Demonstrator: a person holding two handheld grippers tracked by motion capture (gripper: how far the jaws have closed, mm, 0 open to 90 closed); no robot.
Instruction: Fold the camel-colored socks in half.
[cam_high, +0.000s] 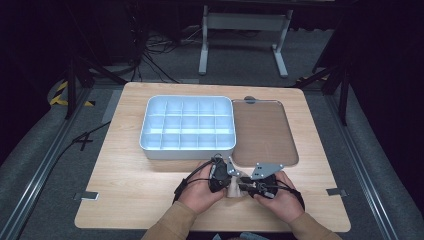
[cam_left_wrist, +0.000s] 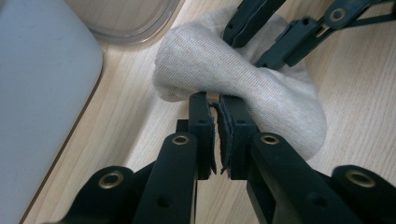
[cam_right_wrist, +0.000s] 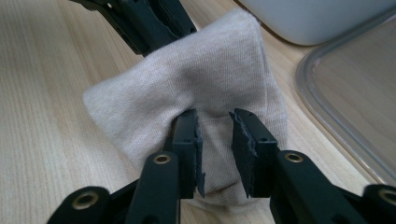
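Observation:
A beige knitted cloth (cam_high: 234, 188), perhaps a sock, is bunched just above the wooden table (cam_high: 130, 185) near its front edge, between both grippers. My left gripper (cam_left_wrist: 217, 105) is shut on one edge of the cloth (cam_left_wrist: 224, 70), its pads nearly touching. From the opposite side, my right gripper (cam_right_wrist: 215, 123) pinches a thick fold of the cloth (cam_right_wrist: 187, 79), with its jaws a narrow gap apart. In the high view the left gripper (cam_high: 226, 176) and right gripper (cam_high: 246, 184) meet tip to tip, each held by a hand.
A pale blue organiser box (cam_high: 150, 150) with several small compartments stands just beyond the grippers. Beside it on the right lies a clear flat lid (cam_high: 290, 150). Its rim (cam_right_wrist: 322, 116) runs close to the cloth. Floor cables and a desk frame lie beyond the table.

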